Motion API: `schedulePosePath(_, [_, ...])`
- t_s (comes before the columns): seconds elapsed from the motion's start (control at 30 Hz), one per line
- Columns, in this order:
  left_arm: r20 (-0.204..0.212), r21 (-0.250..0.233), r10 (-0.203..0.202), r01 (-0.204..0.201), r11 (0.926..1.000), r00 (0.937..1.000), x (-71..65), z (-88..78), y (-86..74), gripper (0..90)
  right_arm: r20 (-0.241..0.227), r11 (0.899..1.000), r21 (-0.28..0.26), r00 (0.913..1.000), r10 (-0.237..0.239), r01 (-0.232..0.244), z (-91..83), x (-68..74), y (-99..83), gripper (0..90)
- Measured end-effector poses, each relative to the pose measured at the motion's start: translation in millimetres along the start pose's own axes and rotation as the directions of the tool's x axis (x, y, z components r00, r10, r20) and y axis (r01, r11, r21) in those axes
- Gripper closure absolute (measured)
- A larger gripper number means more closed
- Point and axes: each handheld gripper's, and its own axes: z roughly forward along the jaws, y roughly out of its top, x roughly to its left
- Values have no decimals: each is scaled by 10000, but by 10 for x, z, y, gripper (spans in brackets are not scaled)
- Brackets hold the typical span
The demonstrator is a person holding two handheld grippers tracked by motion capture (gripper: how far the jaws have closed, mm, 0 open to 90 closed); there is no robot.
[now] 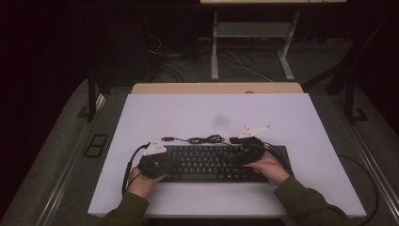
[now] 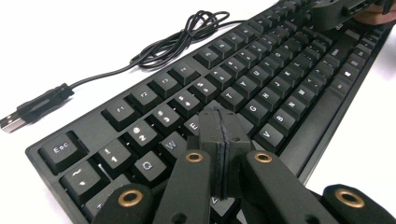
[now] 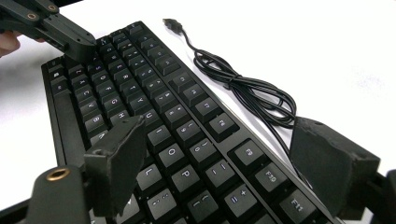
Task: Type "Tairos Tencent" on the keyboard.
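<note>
The room was dim. A white table top (image 1: 301,122) lay on a wooden desk (image 1: 216,88). Grey carpet (image 1: 56,155) covered the floor; another desk's white legs (image 1: 214,47) and loose cables (image 1: 244,63) stood far behind.

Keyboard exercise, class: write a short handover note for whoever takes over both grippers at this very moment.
Left gripper: shut, fingers together over the keyboard's left letter keys, holding nothing.
Right gripper: open, fingers wide above the keyboard's right end.
Keyboard lies flat near the front of the white table; its cable sits loosely bundled behind it, plug unconnected.
Done: both grippers positioned over the keys.
Left: probably pressing keys; the plug is untouched.
</note>
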Motion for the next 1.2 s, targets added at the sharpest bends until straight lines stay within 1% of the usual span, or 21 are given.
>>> schedulePosePath(0.2, [171,-42,84,-83,10000,9998,-22,14,26,889,162,10000,-2,9999,22,-22,-36,-13,-24,187])
schedulePosePath(0.23, [192,-27,106,-105,9999,9998,-24,17,31,889,179,9999,9,9998,110,-110,-45,-10,-25,187])
schedulePosePath(0.47, [450,-67,160,-157,9999,9989,-64,46,55,889,235,9999,-20,9996,172,-171,-64,-24,-40,187])
schedulePosePath(0.73, [840,-35,309,-307,9995,9960,-132,88,70,889,277,9997,-50,9994,222,-221,-85,-33,-57,186])
schedulePosePath(0.9, [1148,0,451,-454,9990,9924,-180,114,87,890,318,9997,-85,9992,224,-221,-103,-29,-67,186])
schedulePosePath(1.13, [1569,146,771,-804,9967,9846,-271,180,114,889,402,9996,-80,9988,282,-279,-141,-35,-92,186])
schedulePosePath(1.2, [1666,178,768,-809,9966,9830,-297,202,115,890,453,9994,-109,9984,330,-326,-149,-34,-96,186])
